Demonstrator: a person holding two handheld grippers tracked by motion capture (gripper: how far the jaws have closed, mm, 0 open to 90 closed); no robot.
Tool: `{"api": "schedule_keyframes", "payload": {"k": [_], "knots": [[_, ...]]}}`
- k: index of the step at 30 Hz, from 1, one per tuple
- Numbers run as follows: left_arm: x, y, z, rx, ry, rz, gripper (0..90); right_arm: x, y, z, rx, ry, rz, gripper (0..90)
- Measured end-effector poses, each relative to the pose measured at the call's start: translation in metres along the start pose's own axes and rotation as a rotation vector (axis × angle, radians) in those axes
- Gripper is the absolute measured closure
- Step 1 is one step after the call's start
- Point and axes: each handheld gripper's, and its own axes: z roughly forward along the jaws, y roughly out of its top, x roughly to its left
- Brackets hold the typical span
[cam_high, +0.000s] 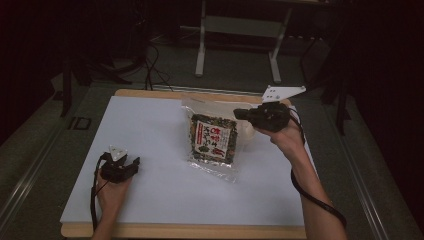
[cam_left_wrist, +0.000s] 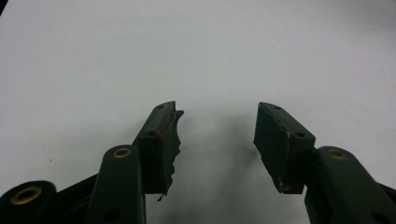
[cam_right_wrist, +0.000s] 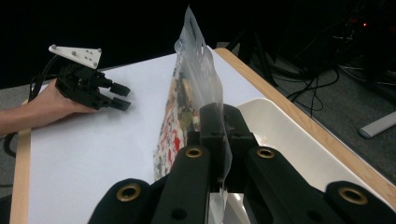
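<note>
Clear plastic snack bag (cam_high: 214, 138) hangs over the white table (cam_high: 150, 130) beside a white tray (cam_right_wrist: 299, 144), right gripper (cam_right_wrist: 219, 135) clamped on just its thin edge — could slip out — left gripper (cam_left_wrist: 217, 135) gaping, empty.

place: lab | signs: dark room, floor cables (cam_high: 152, 70), metal stand (cam_high: 239, 35), white-topped table (cam_high: 150, 145)
</note>
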Motion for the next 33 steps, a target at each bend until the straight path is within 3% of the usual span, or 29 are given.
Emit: {"api": "schedule_keyframes", "payload": {"k": [33], "knots": [[0.000, 0.000, 0.000, -0.001, 0.004, 0.000, 49.3, -0.008, 0.002, -0.025, -0.040, -0.053, 0.013, 89.5]]}}
